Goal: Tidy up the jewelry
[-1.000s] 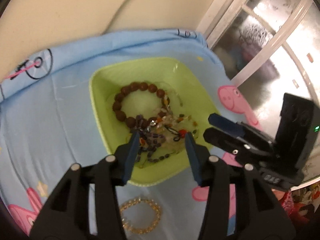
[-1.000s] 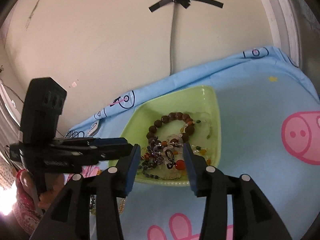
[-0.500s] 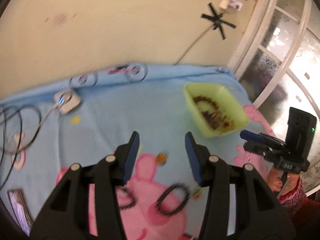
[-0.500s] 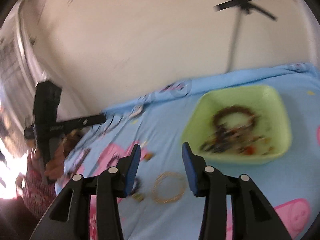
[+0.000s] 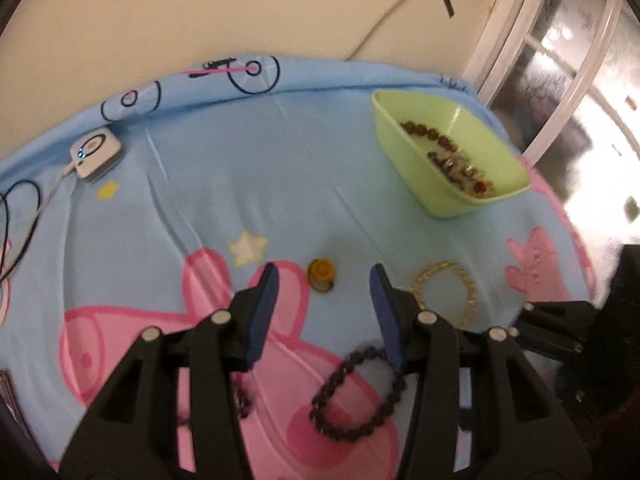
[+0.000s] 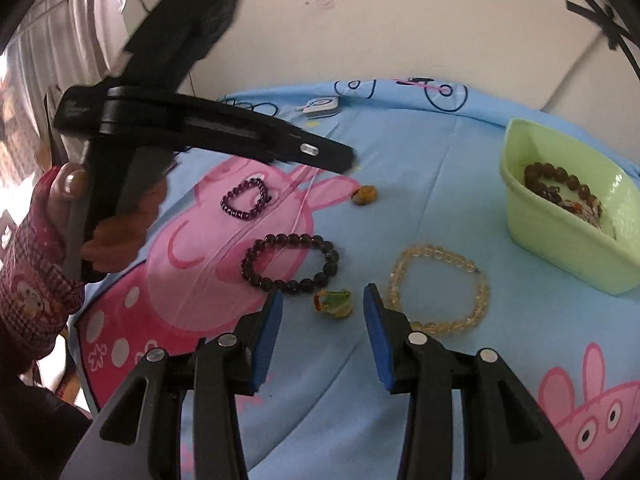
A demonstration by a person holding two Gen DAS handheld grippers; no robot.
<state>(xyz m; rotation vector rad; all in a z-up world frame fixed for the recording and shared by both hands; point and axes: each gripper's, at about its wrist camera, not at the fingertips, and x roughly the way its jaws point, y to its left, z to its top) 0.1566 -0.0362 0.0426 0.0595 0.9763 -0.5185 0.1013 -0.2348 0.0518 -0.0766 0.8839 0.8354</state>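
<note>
My left gripper (image 5: 324, 280) hangs open and holds nothing. An amber ring (image 5: 321, 274) lies on the blue cloth just beyond its tips. A dark bead bracelet (image 5: 356, 392) sits under its right finger, and a pale yellow bead bracelet (image 5: 444, 292) lies to the right. My right gripper (image 6: 323, 308) is open too, above a green-yellow ring (image 6: 334, 304) without touching it. Around it lie the dark bracelet (image 6: 290, 264), a small purple bracelet (image 6: 246, 200), the amber ring (image 6: 364, 195) and the yellow bracelet (image 6: 440, 294). The green tray (image 6: 560, 248) at the right holds several bracelets.
The green tray (image 5: 448, 200) stands at the cloth's far right, near a window frame (image 5: 560, 60). A white charger (image 5: 95, 152) with cables lies at the far left by the wall. A hand (image 6: 116, 220) in a pink sleeve carries the left gripper (image 6: 346, 160).
Both grippers have drawn back from over the green tray and now hang above the loose pieces on the cloth. The right view has rolled. Both stay open and hold nothing.
</note>
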